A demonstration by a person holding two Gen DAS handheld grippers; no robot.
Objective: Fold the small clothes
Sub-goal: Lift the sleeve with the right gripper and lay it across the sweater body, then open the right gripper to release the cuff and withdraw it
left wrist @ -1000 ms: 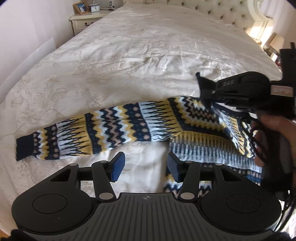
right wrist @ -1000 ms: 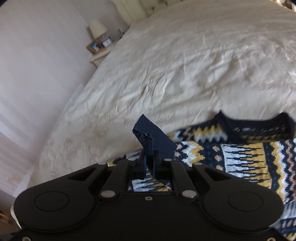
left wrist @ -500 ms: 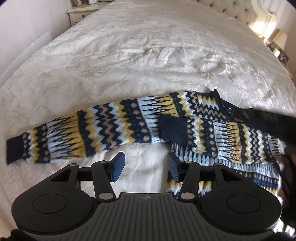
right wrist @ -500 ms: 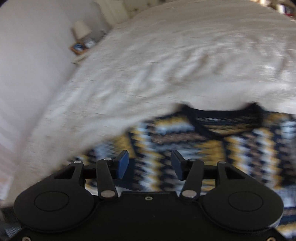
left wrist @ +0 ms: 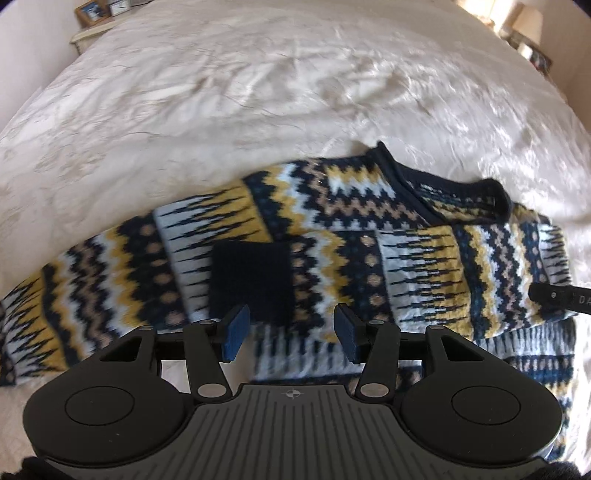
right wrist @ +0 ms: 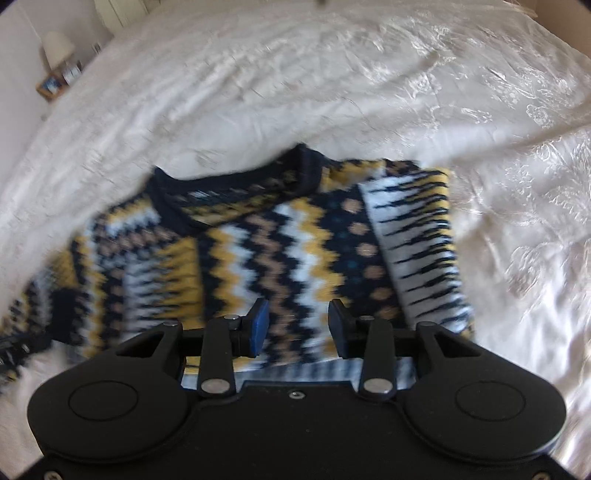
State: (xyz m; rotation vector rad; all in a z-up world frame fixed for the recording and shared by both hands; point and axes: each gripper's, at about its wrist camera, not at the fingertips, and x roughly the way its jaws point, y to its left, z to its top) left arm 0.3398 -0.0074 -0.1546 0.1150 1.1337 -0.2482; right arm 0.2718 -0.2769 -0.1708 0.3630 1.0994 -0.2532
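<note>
A home bedroom is being shown: a bed (left wrist: 258, 92) is being covered by a cream bedspread, with a nightstand (left wrist: 92, 33) at eleven o'clock and a lamp (right wrist: 55, 48) being seen there.

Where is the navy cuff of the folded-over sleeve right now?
In the left wrist view the navy cuff lies flat on the sweater, low and centre-left, just beyond the open left tongs and below-left of the neckline.

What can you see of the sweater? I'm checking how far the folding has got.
The sweater is a thick-looking knit in navy, mustard, white and tan zigzag bands, with a navy ribbed neckline. It lies flat on the cream bedspread. One sleeve is folded across the body, its navy cuff on top; the other sleeve lies stretched out sideways. Neither gripper holds it.
</note>
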